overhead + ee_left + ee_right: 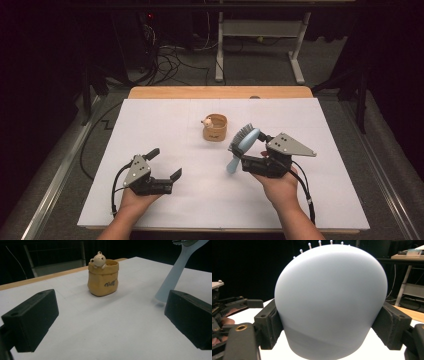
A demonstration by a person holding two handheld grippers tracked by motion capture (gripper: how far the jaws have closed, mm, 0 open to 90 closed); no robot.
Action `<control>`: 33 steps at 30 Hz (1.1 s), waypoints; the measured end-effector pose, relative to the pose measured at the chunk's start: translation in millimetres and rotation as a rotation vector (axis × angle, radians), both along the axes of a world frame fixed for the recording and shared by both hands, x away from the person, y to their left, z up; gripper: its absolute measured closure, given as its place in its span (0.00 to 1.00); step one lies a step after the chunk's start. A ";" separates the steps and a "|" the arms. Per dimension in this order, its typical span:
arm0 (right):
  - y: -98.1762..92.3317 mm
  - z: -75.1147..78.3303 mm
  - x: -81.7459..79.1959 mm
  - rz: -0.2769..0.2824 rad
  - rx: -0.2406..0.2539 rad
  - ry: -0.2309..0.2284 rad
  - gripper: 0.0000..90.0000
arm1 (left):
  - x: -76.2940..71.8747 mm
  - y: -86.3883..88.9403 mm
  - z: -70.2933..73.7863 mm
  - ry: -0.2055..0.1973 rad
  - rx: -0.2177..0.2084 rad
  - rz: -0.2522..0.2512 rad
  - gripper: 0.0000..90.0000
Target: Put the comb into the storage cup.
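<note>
A pale blue hairbrush [246,140] is clamped by its head in my right gripper [255,149], bristles facing away from it and the handle slanting down toward the table. In the right gripper view the brush's rounded back [329,297] sits between the two pads [270,322], which press on its sides. A small tan bag-shaped pot with a bear figure on its rim [215,127] stands upright mid-table. My left gripper [166,163] hovers low at the front left, jaws wide and bare. In its own view the pot [103,281] stands ahead of the left gripper [110,305], and the brush handle [175,272] hangs at the right.
A white sheet [150,120] covers the wooden table [220,92]. Beyond the far edge are a desk frame [300,50] and loose cables on the floor [170,60]. In the right gripper view the other hand and its gripper [227,315] show at the left.
</note>
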State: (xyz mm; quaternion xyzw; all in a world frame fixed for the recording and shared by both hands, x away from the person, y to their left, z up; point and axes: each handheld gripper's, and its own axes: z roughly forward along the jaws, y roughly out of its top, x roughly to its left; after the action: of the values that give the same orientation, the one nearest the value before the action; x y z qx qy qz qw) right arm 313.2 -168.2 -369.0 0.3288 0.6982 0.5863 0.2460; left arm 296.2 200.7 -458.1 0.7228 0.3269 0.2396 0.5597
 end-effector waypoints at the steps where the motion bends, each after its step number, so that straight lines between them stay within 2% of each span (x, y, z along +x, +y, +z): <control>1: -2.6 0.4 -0.6 -0.006 0.001 -0.003 0.23 | -0.6 2.6 -0.1 0.000 -0.001 0.003 0.00; 7: -11.9 0.9 -1.2 -0.026 0.004 -0.008 0.23 | -2.3 17.4 -2.0 0.003 -0.021 0.036 0.00; 11: -16.7 1.3 -1.0 -0.037 0.002 -0.008 0.23 | -4.2 22.5 -4.8 -0.008 0.000 0.050 0.00; 16: -25.2 0.9 0.2 -0.054 0.005 -0.014 0.23 | -5.4 24.6 -10.5 0.001 0.014 0.047 0.00; 18: -28.7 0.5 0.6 -0.060 0.011 -0.014 0.23 | -5.2 25.4 -11.5 0.011 0.002 0.044 0.00; 22: -33.8 -0.7 1.5 -0.073 0.016 -0.015 0.23 | -5.6 25.8 -11.7 0.005 0.000 0.041 0.00; 33: -29.7 -1.0 6.2 -0.069 0.033 -0.030 0.23 | -5.4 27.1 -12.4 0.003 -0.008 0.035 0.00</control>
State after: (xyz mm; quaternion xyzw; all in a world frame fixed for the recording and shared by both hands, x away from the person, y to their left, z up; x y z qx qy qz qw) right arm 319.3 -197.9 -370.0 0.3480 0.6729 0.5938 0.2712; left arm 290.8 227.7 -470.5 0.7152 0.3412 0.2468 0.5578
